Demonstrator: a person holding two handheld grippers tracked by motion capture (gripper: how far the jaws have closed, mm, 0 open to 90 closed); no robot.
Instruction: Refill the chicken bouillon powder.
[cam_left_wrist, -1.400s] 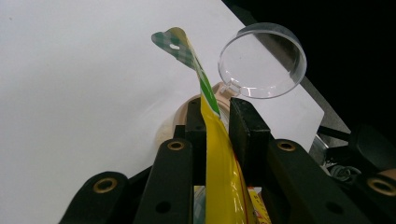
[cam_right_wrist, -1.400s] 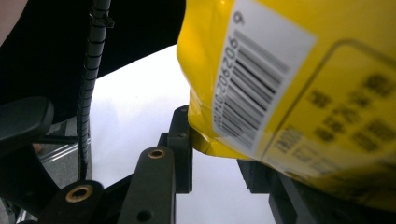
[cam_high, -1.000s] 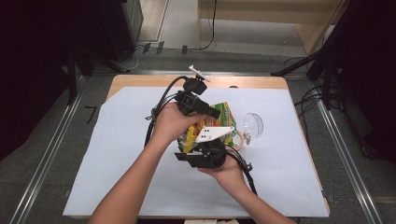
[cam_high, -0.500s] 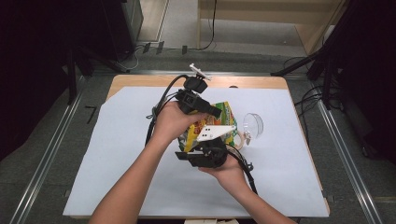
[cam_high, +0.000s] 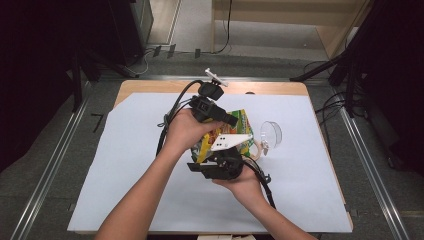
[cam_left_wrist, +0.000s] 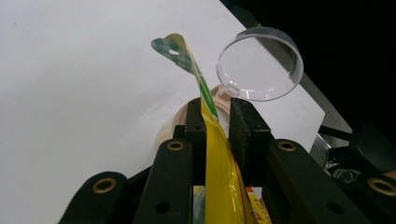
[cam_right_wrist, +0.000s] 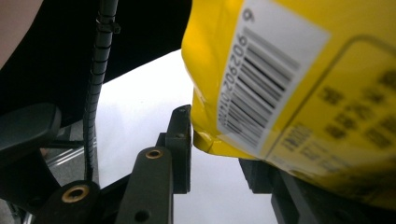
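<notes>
1. Pinching the top seal of a yellow snack bag (cam_left_wrist: 219, 172), the left gripper (cam_left_wrist: 219, 116) has its jaws clamped on the thin flattened edge, which runs up between them to a green checked hang tab.
2. Holding lower down, the right gripper (cam_right_wrist: 215, 149) has the bag's bottom corner, by the barcode, between its jaws; the left jaw touches the film, but whether both press on it I cannot tell.
3. The bag hangs above the white table cover (cam_high: 125, 165), its long axis running from the right gripper up to the left one.
4. Just past the bag's top edge sit a clear round lid (cam_left_wrist: 260, 63) and a beige cup (cam_left_wrist: 180, 119), nearer the left gripper.
</notes>
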